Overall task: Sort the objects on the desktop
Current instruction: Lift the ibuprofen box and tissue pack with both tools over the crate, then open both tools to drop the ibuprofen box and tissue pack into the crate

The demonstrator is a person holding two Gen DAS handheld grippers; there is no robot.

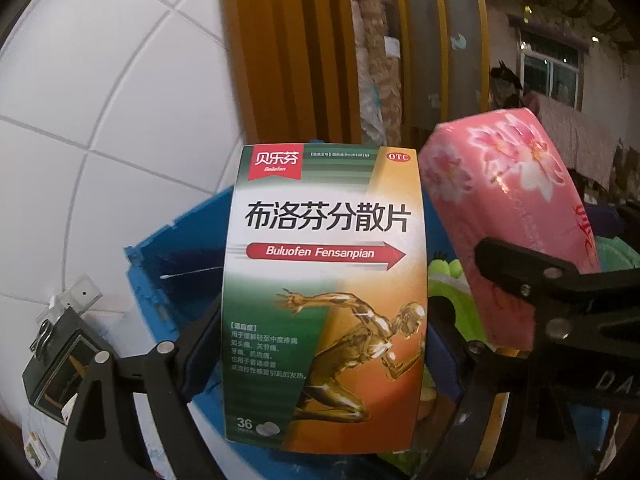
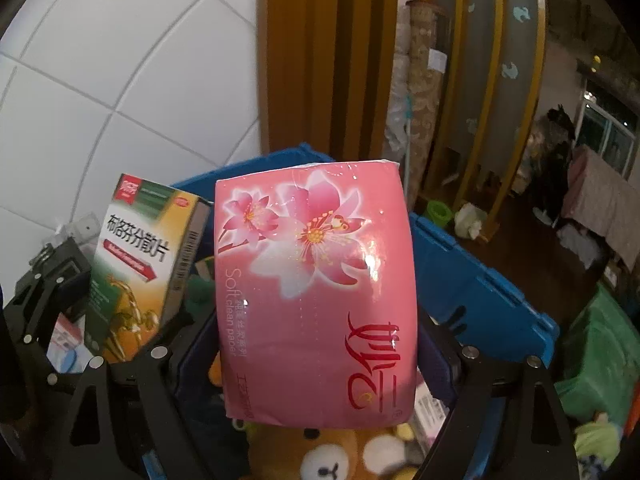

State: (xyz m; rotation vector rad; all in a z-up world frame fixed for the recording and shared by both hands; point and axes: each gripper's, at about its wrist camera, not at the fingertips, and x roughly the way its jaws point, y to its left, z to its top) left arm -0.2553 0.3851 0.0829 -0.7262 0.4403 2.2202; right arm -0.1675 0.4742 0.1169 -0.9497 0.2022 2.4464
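Note:
In the left wrist view a green and orange medicine box stands upright between the black fingers of my left gripper, which is shut on its two side edges. My right gripper is shut on a pink flowered tissue pack, which is also held upright. Both are held above an open blue crate. The two loads hang side by side: the right wrist view shows the medicine box to the left, and the left wrist view shows the tissue pack to the right.
Inside the crate lie a brown plush bear and green soft toys. A white tiled wall rises at the left and yellow wooden panels stand behind the crate. A green bag sits at the right.

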